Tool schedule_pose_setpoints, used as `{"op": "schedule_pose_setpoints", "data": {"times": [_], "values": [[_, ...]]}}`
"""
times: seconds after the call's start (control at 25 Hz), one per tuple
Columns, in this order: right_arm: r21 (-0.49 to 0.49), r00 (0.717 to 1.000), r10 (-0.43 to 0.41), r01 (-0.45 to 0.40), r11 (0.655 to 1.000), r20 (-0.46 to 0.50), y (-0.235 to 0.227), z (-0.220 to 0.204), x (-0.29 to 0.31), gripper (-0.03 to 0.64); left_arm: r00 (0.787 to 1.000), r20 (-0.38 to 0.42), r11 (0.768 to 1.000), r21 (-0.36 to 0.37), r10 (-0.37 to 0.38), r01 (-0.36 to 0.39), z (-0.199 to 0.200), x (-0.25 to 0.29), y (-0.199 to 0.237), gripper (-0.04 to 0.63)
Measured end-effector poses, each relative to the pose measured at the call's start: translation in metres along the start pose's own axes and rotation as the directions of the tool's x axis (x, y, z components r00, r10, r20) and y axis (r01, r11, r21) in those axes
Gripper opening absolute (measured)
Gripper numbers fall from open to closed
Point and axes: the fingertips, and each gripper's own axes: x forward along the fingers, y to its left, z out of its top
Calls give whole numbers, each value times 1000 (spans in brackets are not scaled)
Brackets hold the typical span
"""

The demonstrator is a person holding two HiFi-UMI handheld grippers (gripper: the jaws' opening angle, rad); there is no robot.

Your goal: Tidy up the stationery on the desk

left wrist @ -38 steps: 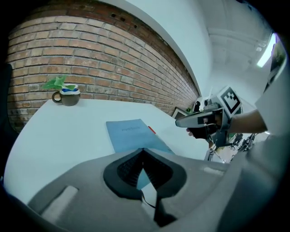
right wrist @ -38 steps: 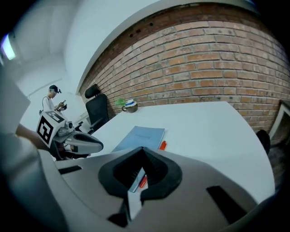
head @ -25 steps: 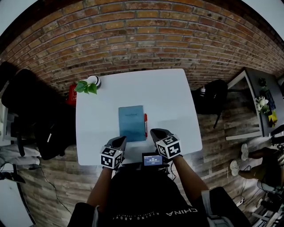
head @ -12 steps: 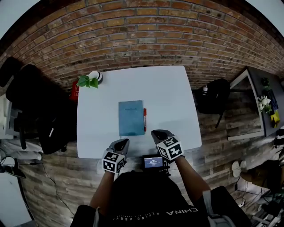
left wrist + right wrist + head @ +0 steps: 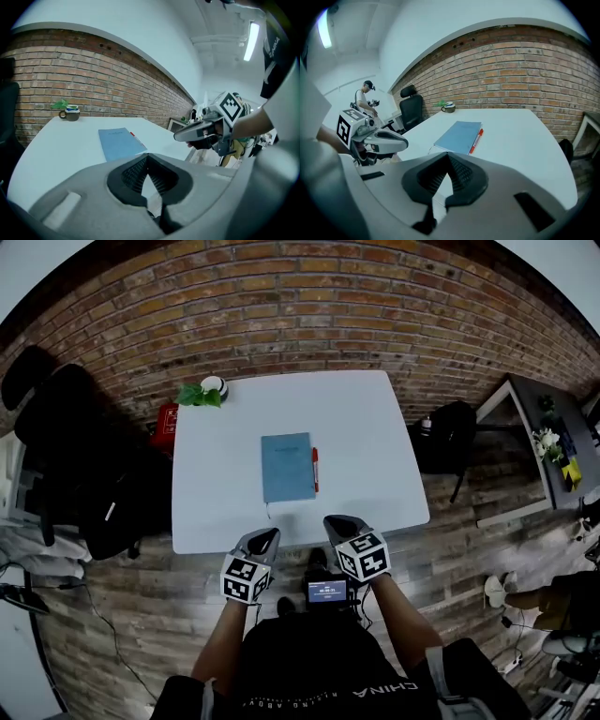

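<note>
- Head view: white tabletop (image 5: 375,427) against a brick wall. A blue notebook (image 5: 287,467) lies closed near its middle, with a red pen (image 5: 315,470) touching the notebook's 3 o'clock edge and parallel to it.
- A mug with a green plant (image 5: 214,388) stands at the tabletop's 11 o'clock corner, well apart from the notebook.
- The left gripper (image 5: 264,540) and right gripper (image 5: 339,523) are at 6 o'clock, at the near edge of the tabletop, side by side and apart. Both point toward 12 o'clock, short of the notebook.
- A black chair (image 5: 66,456) is at 9 o'clock off the tabletop and a black bag (image 5: 450,437) at 3 o'clock on the floor.
- Left gripper view: the left gripper (image 5: 147,157) has its tips together and nothing is held. The notebook (image 5: 119,143) is ahead at 12 o'clock, the pen (image 5: 133,135) on its far side, the mug (image 5: 71,113) at 10 o'clock and the right gripper (image 5: 199,131) at 2 o'clock.
- Right gripper view: the right gripper (image 5: 448,155) has its tips together and is empty. The notebook (image 5: 458,136) is at 12 o'clock with the pen (image 5: 475,139) on its 3 o'clock side. The left gripper (image 5: 386,139) is at 9 o'clock.
</note>
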Motion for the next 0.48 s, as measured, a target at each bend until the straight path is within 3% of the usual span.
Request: {"op": "schedule_pose_setpoints", "data": {"times": [0.48], "values": [[-16, 999, -50, 50, 999, 22, 60, -38, -39, 8, 999, 25, 999, 13, -30, 30, -45, -59, -32, 11]]}}
